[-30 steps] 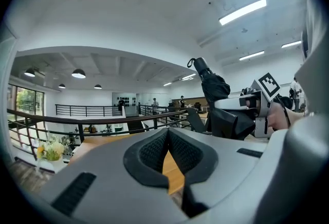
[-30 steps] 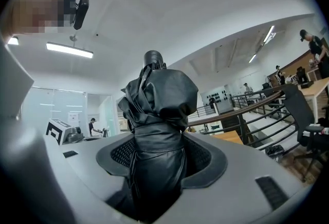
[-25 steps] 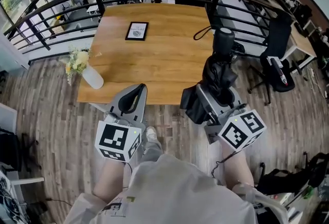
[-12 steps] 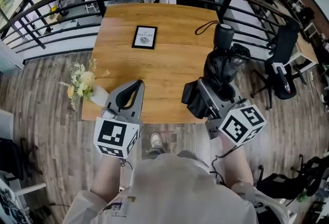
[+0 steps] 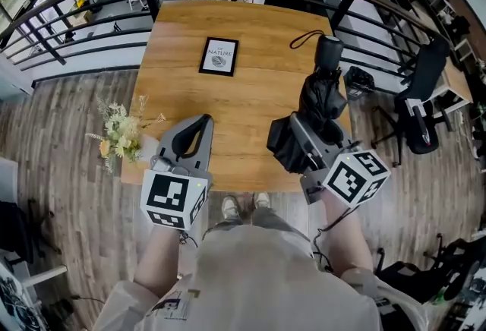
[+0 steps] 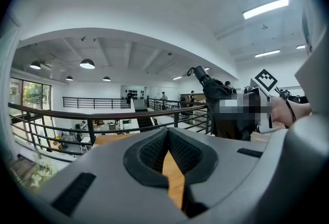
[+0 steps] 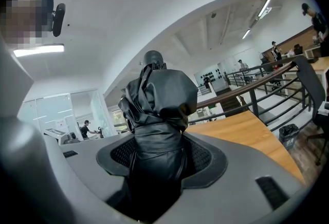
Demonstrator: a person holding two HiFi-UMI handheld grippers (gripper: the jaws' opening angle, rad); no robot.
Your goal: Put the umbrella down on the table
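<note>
1. Head view shows the whole layout. The right tool (image 5: 302, 130) is clamped on a folded black umbrella (image 5: 323, 98) over the 4 o'clock part of the counter (image 5: 250, 105), with the handle end pointing toward 12 o'clock. The left tool (image 5: 196, 128) sits at the counter's 7 o'clock edge.
2. Only that view shows the framed picture (image 5: 219, 56) lying toward 12 o'clock on the counter, the flowers (image 5: 118, 141) at its 8 o'clock corner, and the office chair (image 5: 421, 105) off at 3 o'clock.
3. Right gripper view shows the grip close up. The right tool (image 7: 157, 161) presses the umbrella's (image 7: 159, 99) bunched fabric from both sides, and the fabric fills the gap.
4. Left gripper view shows the left tool (image 6: 167, 133) closed tip to tip with nothing held. Only a sliver of wood shows below the tips.
5. It also gives a side look at the umbrella (image 6: 216, 94), at 2 o'clock. The umbrella is tilted with its handle end raised, which the head view does not reveal.
</note>
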